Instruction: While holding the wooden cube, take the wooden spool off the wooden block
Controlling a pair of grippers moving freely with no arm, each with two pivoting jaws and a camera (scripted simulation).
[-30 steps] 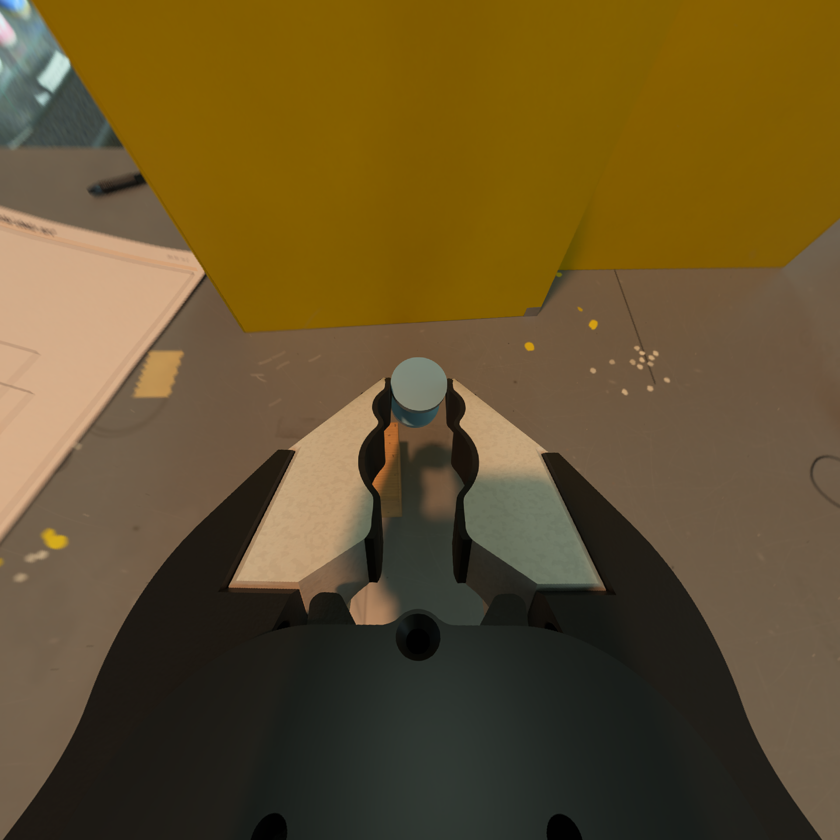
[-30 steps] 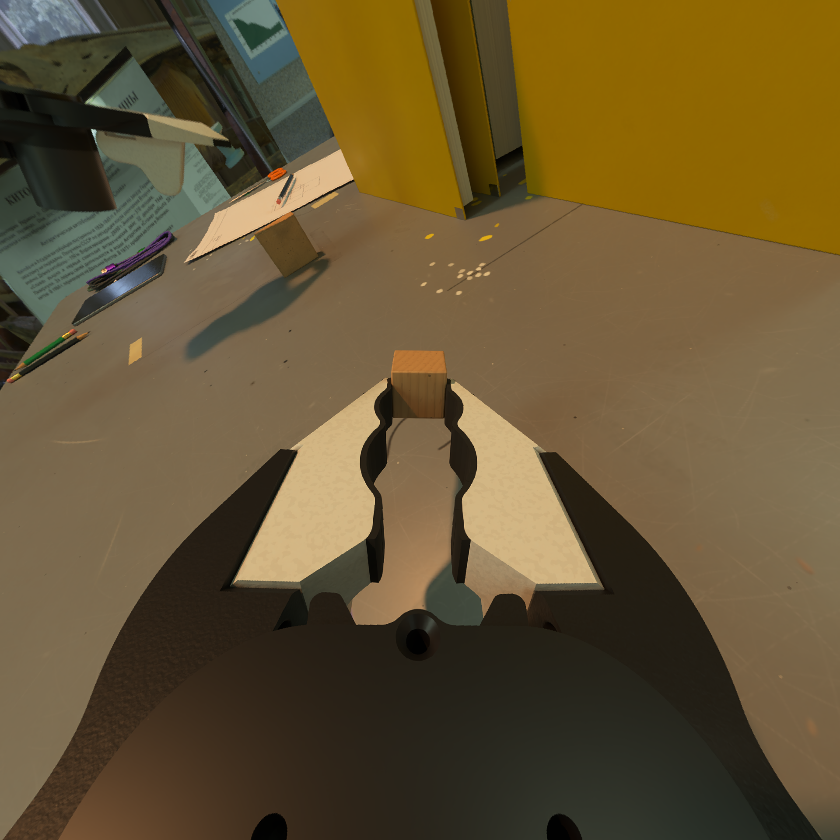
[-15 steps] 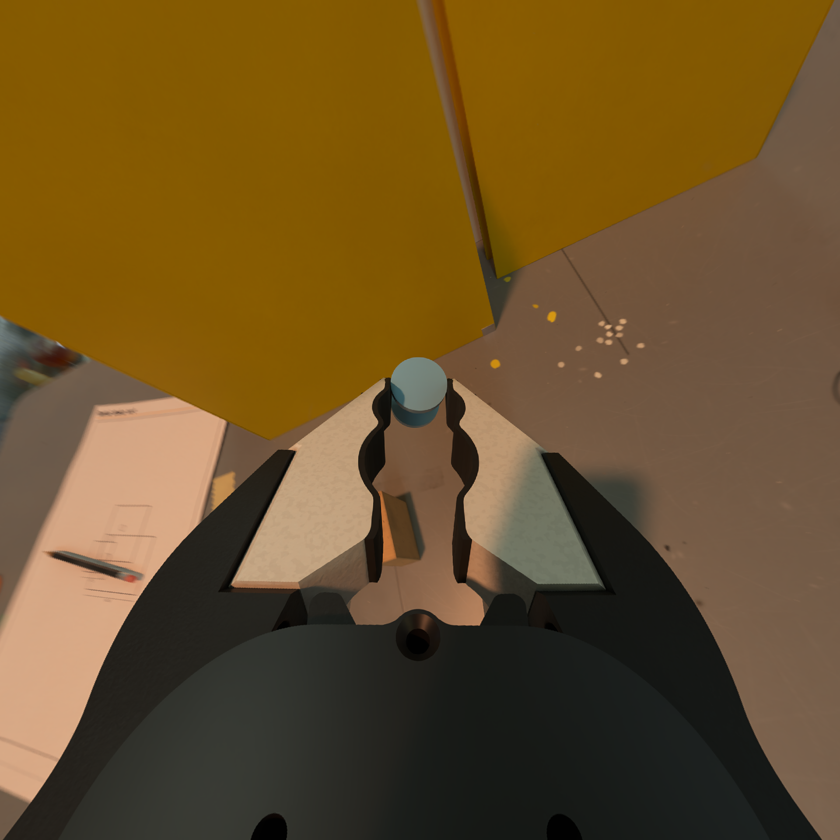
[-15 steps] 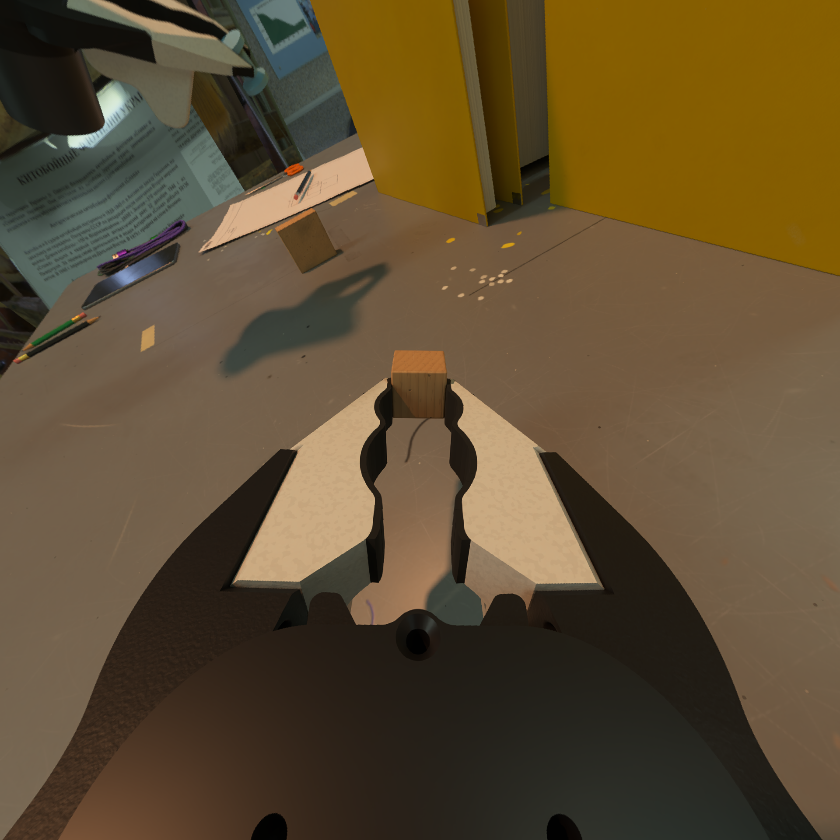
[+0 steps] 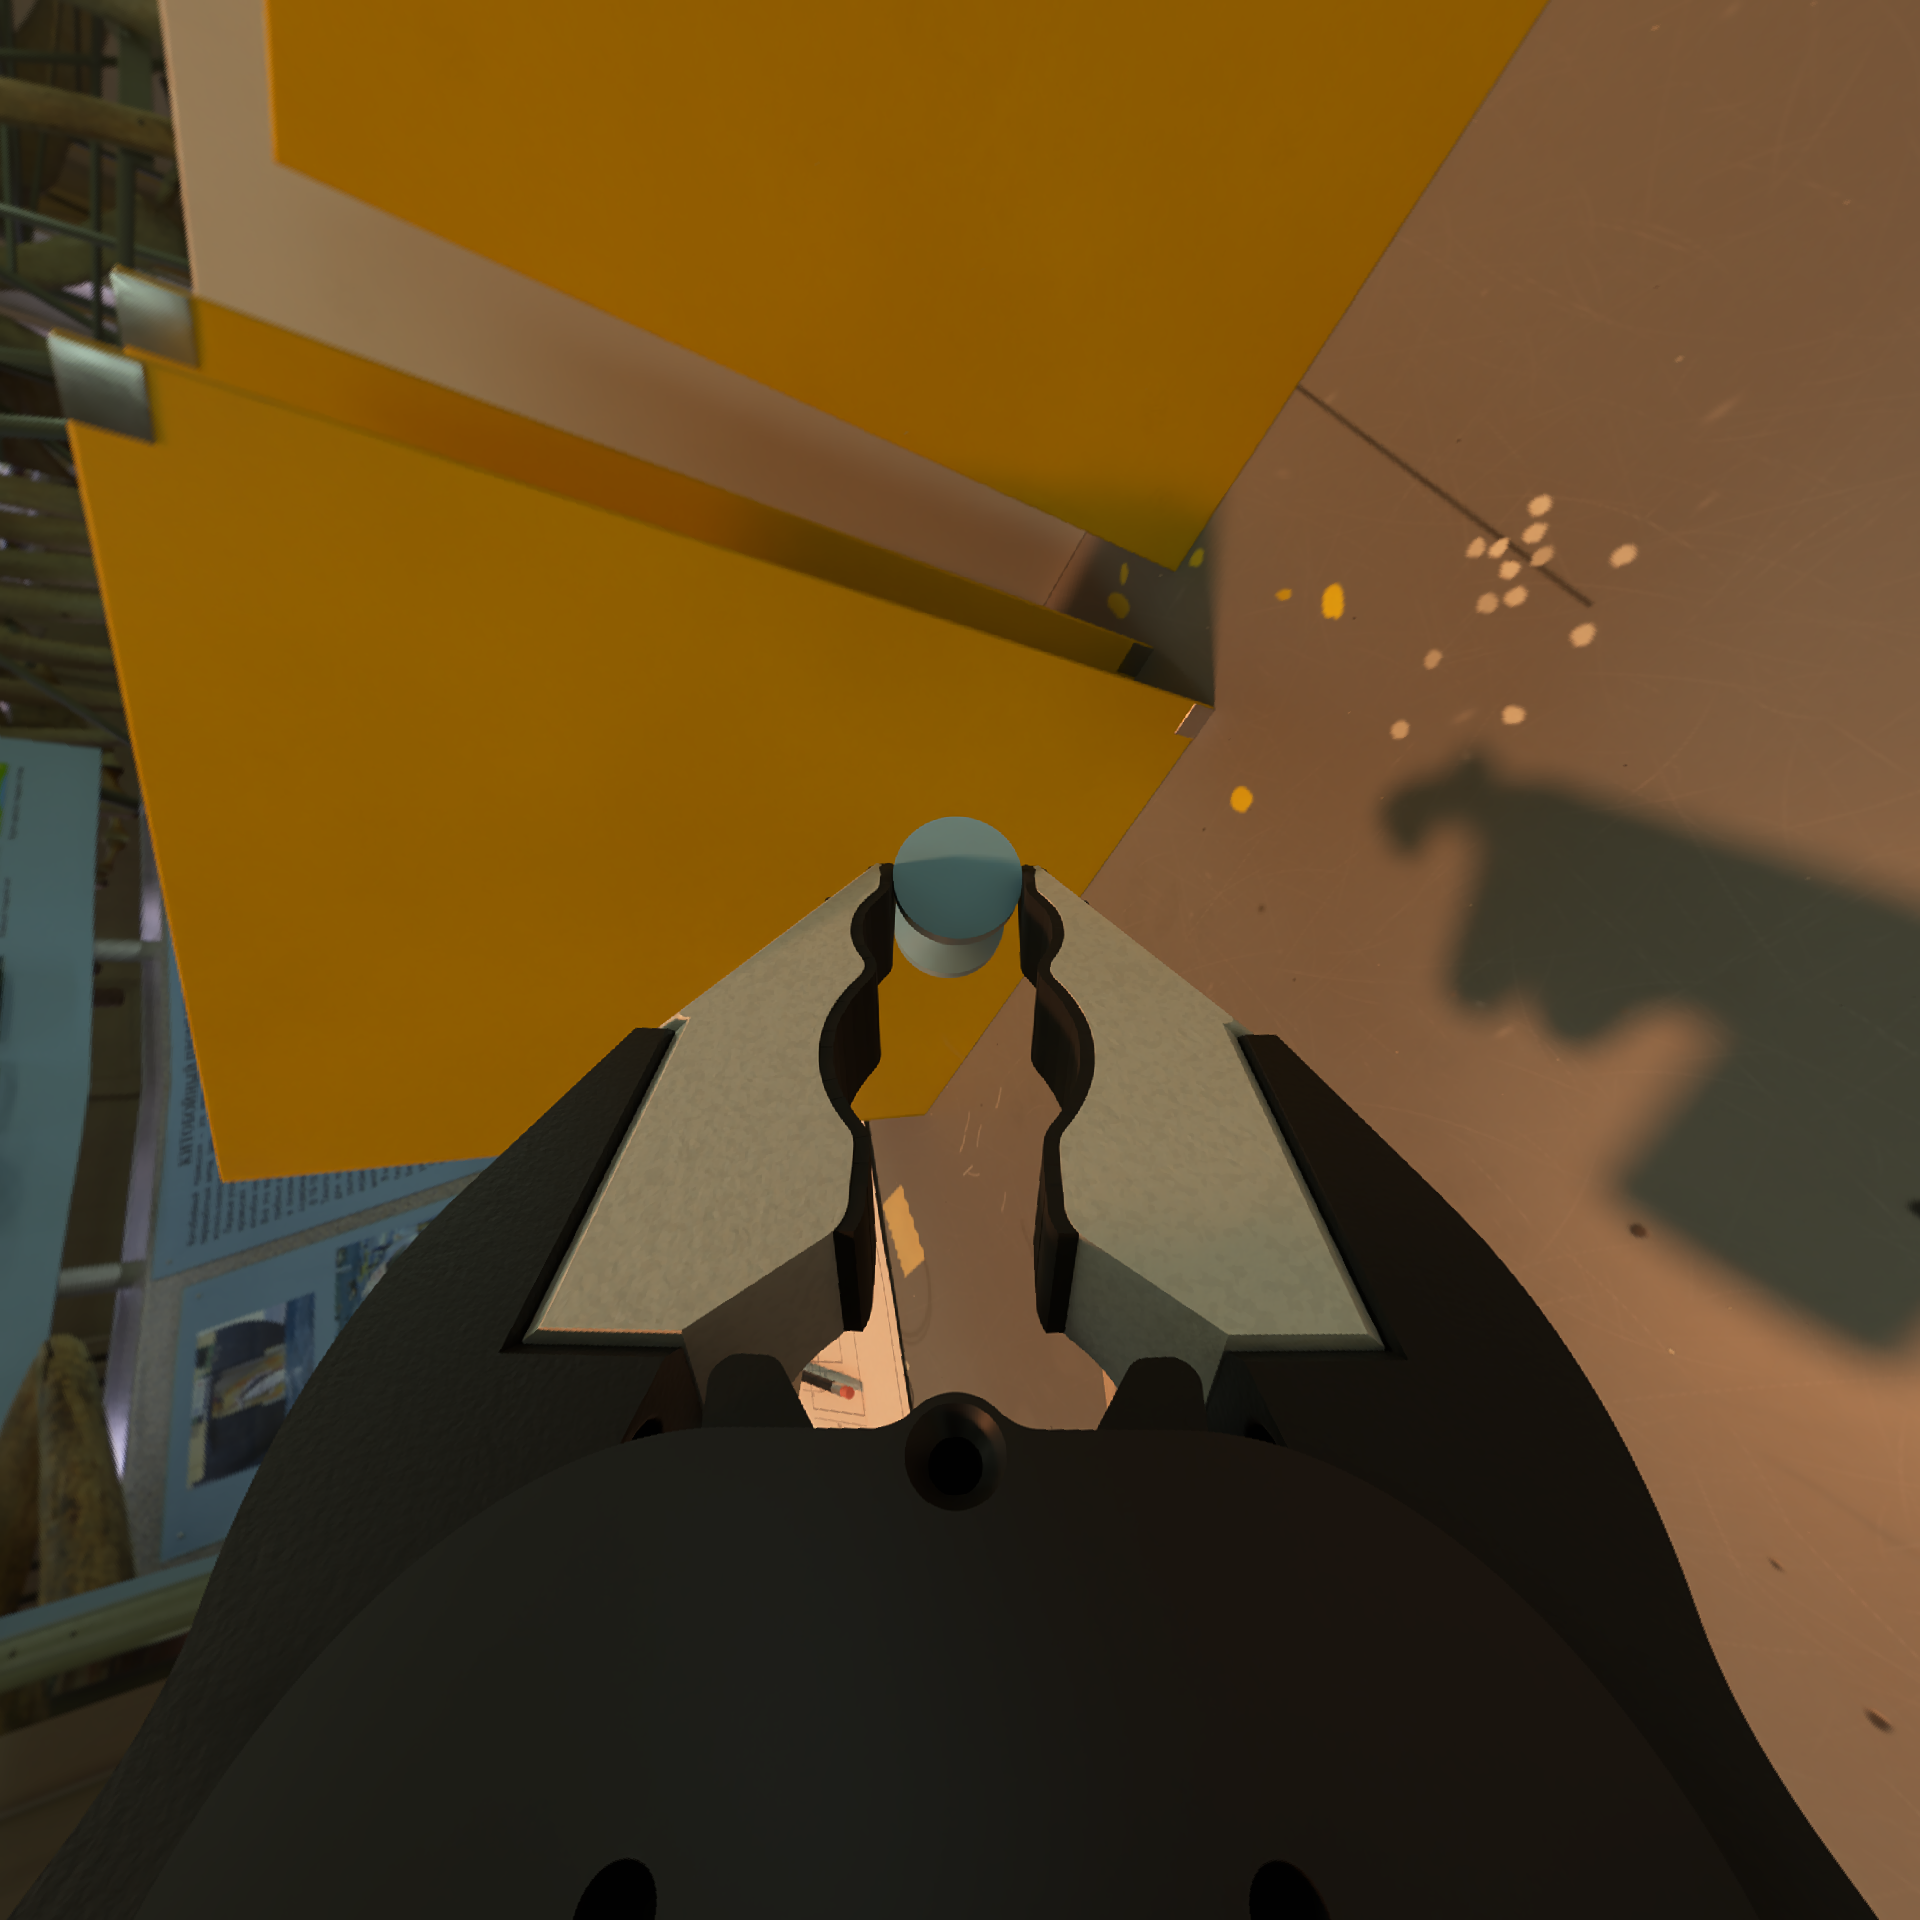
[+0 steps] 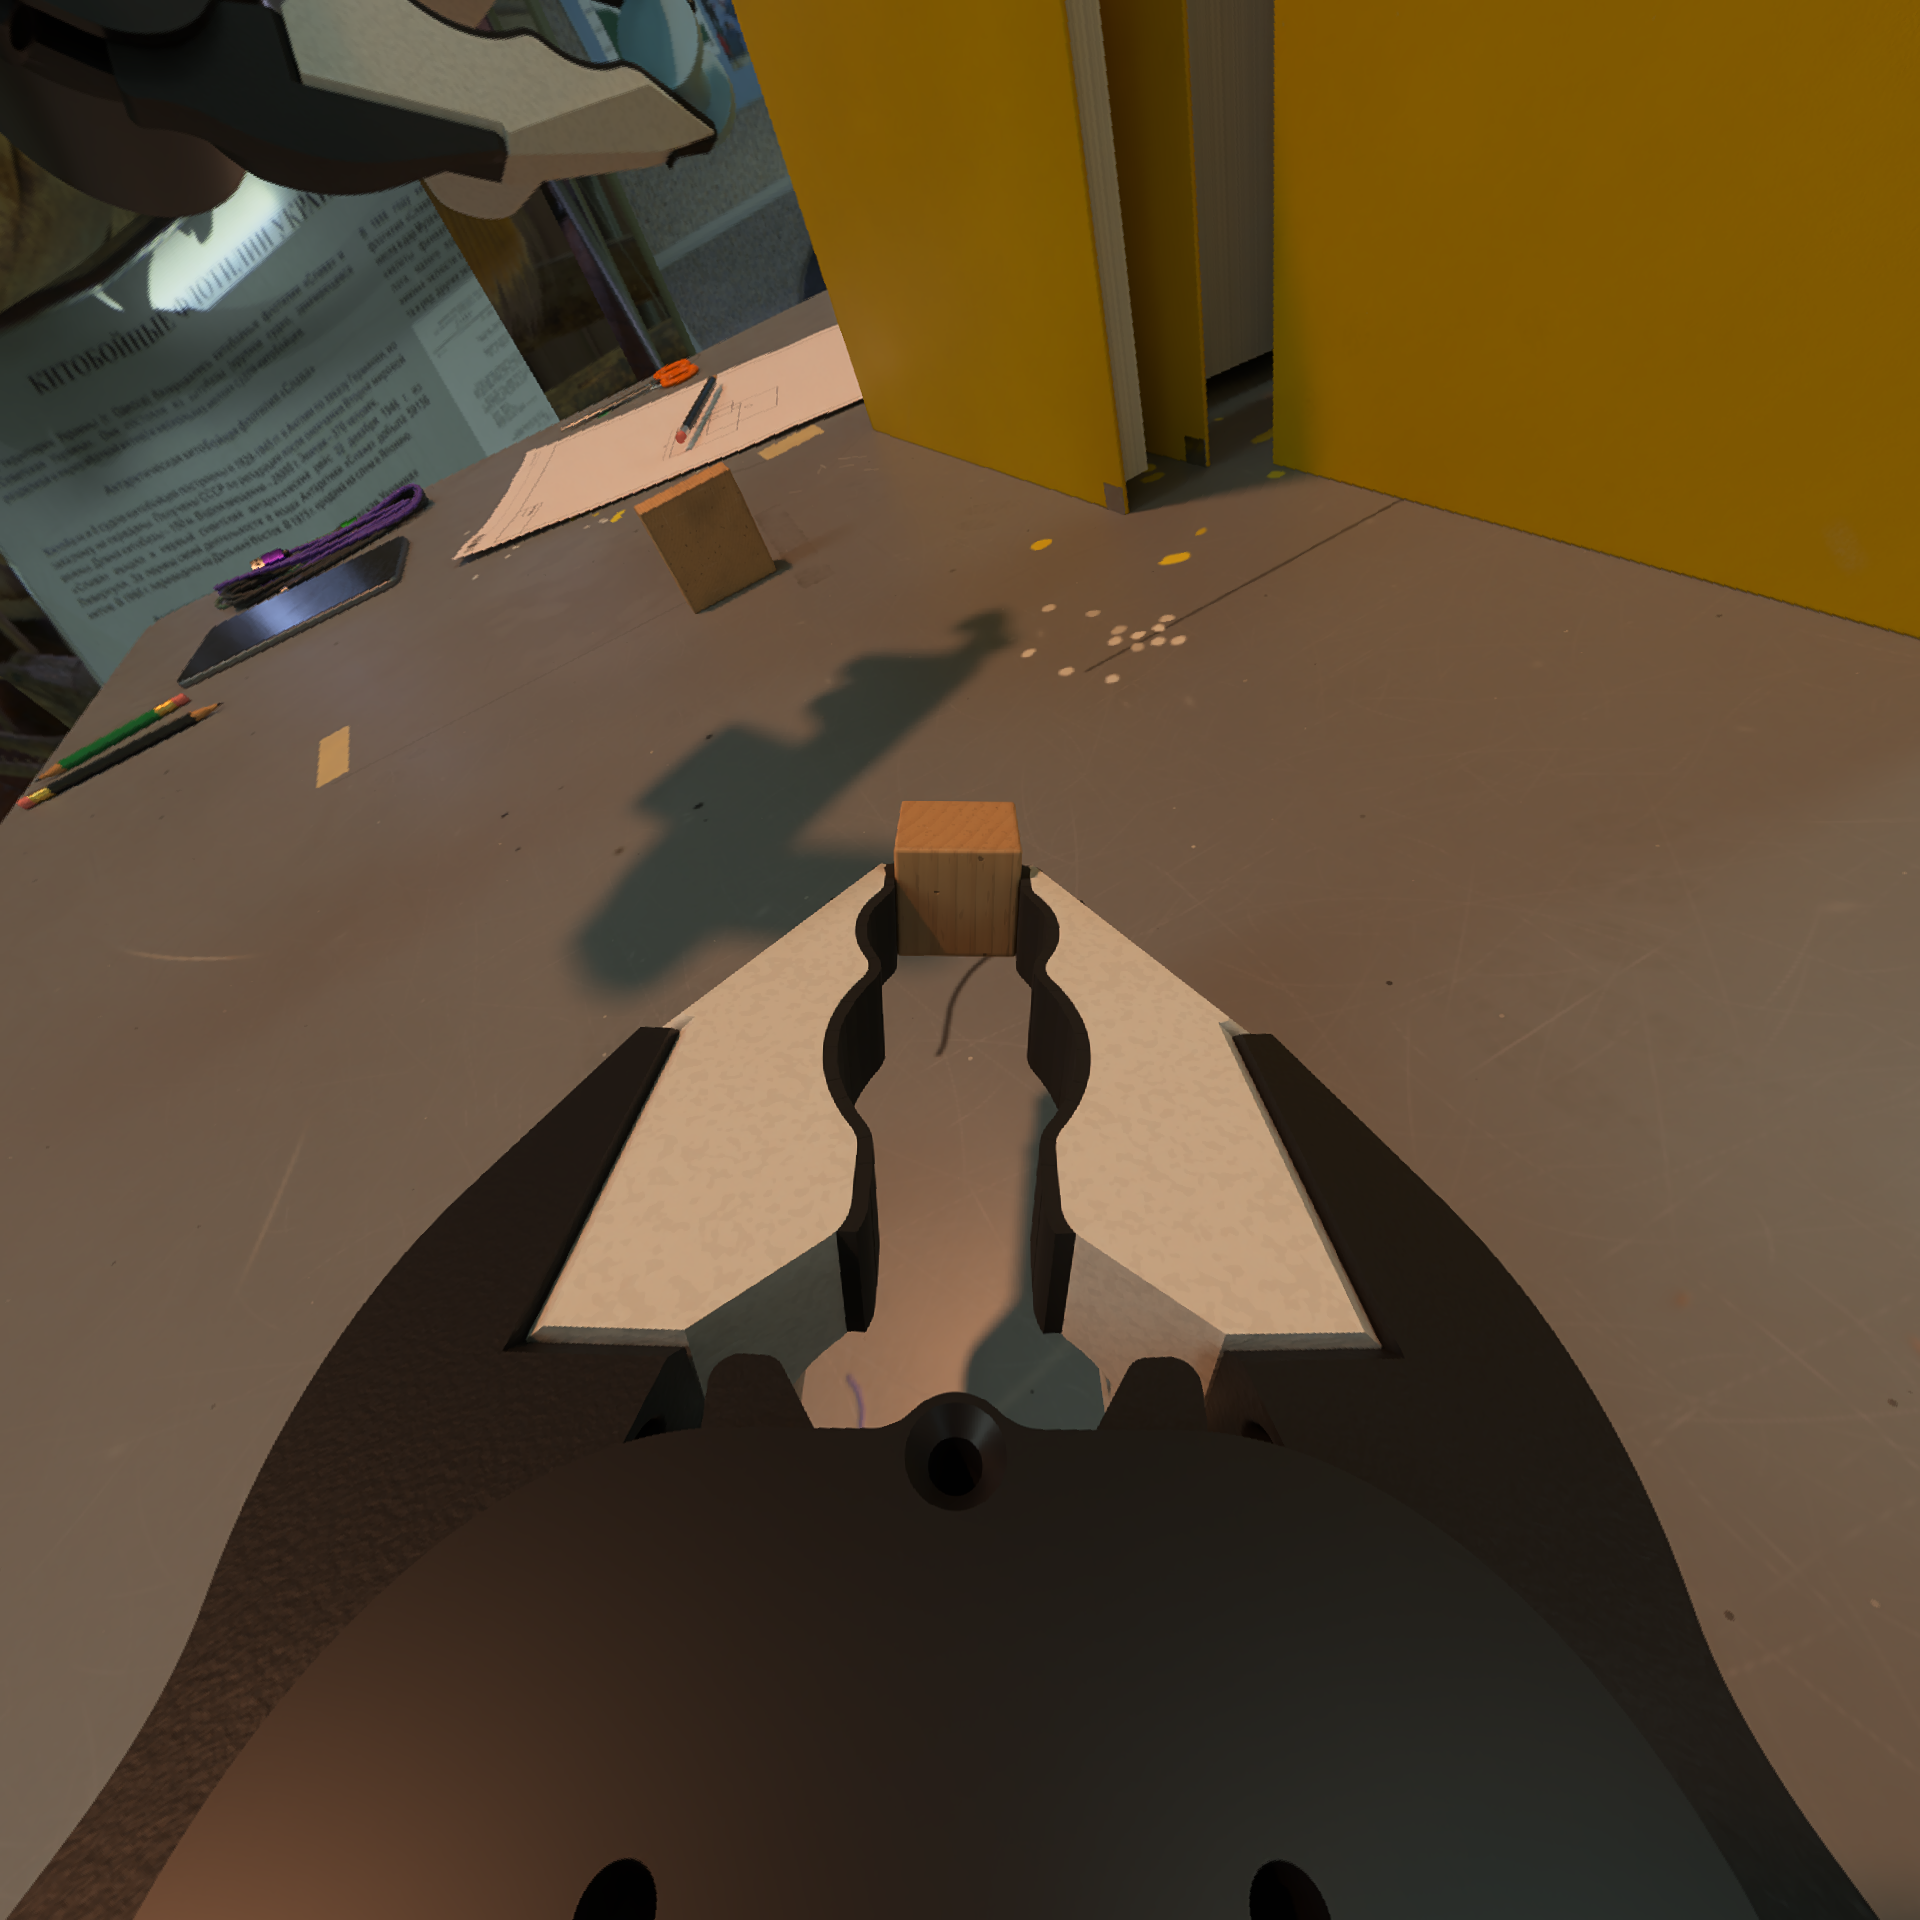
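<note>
The left gripper (image 5: 956, 894) is clamped on the wooden spool (image 5: 954, 902), its fingertips pinching the pale blue-grey top flange from either side, with the narrower waist and lower part showing just below the tips. The spool hangs in the air, well apart from the wooden block (image 6: 707, 545), which stands bare on the grey workbench (image 6: 1455, 935) near a drawing sheet (image 6: 665, 447); the removal itself looks done. The spool reads as light, stiff and smooth-sided, so a round flange between flat tips could roll or twist out; a hold lower, at the waist, would likely seat it better, though the present pinch looks centred. The right gripper (image 6: 956, 894) is closed on the wooden cube (image 6: 956, 883), both tips flat against opposite faces, the cube held just above the bench. That piece is small, rigid and square, and flat faces should grip securely with modest pressure. Farther off lie pencils (image 6: 114, 743), a dark tablet (image 6: 296, 613) and yellow panels (image 6: 1558, 291).
</note>
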